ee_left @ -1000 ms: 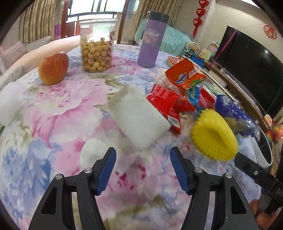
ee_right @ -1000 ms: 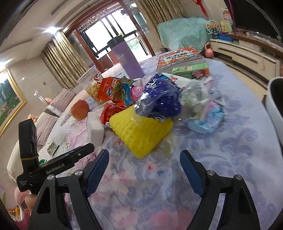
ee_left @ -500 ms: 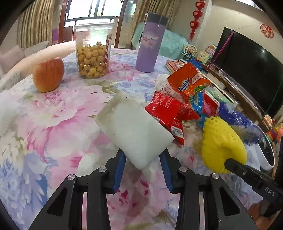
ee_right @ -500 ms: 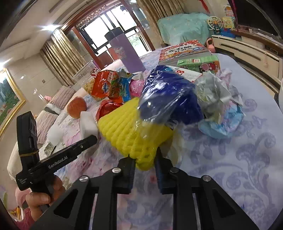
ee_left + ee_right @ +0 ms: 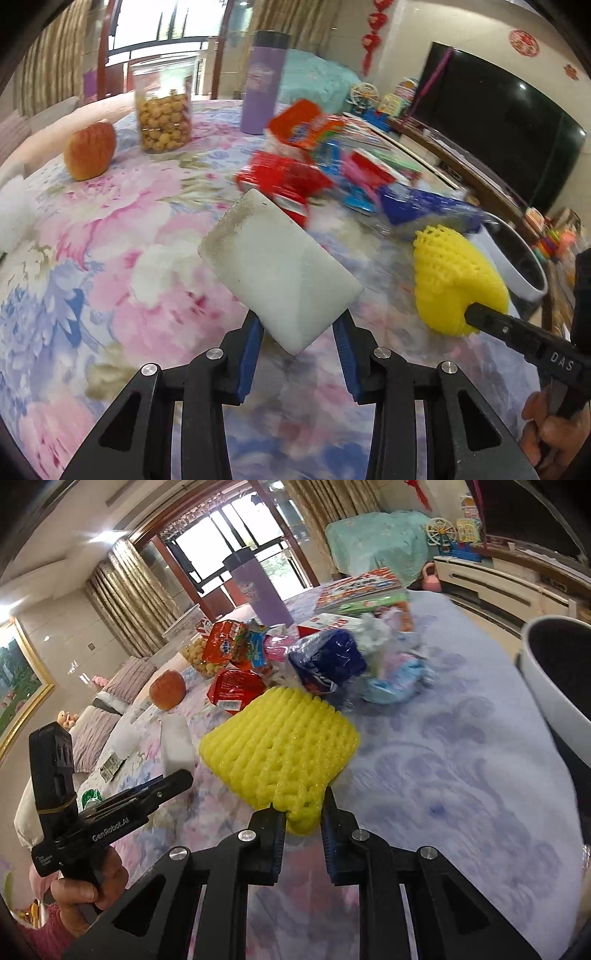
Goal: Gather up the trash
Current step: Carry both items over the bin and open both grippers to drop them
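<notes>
Both grippers point slanting down at the flowery table (image 5: 110, 236). A hand (image 5: 88, 893) holds the left gripper's handle. The left gripper (image 5: 299, 347) has closed its jaws partway and squeezes one corner of the white foam block (image 5: 277, 269), which sticks up off the table. The right gripper (image 5: 303, 825) has closed nearly all the way and pinches a corner of the yellow foam net (image 5: 280, 746). The clear jar (image 5: 162, 107) holds round yellow snacks. The white bin (image 5: 554, 675) stands at the right; I cannot see inside.

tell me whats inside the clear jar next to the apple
The clear jar holds small round yellow-tan snack balls, filling roughly its lower half. Its upper half looks empty. What the snack is, the blur hides.
</notes>
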Tool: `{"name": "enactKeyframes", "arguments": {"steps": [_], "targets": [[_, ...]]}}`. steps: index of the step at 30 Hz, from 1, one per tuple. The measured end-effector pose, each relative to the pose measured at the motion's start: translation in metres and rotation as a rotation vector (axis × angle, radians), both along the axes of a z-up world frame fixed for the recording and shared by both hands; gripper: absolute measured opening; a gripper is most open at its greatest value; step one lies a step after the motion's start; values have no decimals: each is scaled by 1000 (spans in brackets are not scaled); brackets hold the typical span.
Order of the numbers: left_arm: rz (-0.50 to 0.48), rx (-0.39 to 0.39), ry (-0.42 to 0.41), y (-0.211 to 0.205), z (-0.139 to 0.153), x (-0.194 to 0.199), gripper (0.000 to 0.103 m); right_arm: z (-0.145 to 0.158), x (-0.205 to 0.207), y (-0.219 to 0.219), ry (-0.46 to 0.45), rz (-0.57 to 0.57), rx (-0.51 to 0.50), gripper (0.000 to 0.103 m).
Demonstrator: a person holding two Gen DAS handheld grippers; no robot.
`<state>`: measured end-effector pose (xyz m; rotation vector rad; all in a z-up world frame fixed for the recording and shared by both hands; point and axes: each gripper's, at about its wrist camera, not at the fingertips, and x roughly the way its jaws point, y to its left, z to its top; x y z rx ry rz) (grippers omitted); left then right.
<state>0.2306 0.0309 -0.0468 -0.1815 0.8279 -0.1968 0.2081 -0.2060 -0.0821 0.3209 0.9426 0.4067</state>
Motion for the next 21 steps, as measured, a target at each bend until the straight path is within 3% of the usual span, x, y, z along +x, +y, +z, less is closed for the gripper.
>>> {"name": "enactKeyframes", "arguments": {"steps": [21], "targets": [[-270, 21, -25, -97, 21, -33, 37, 17, -43, -92, -47, -204, -25, 17]]}}
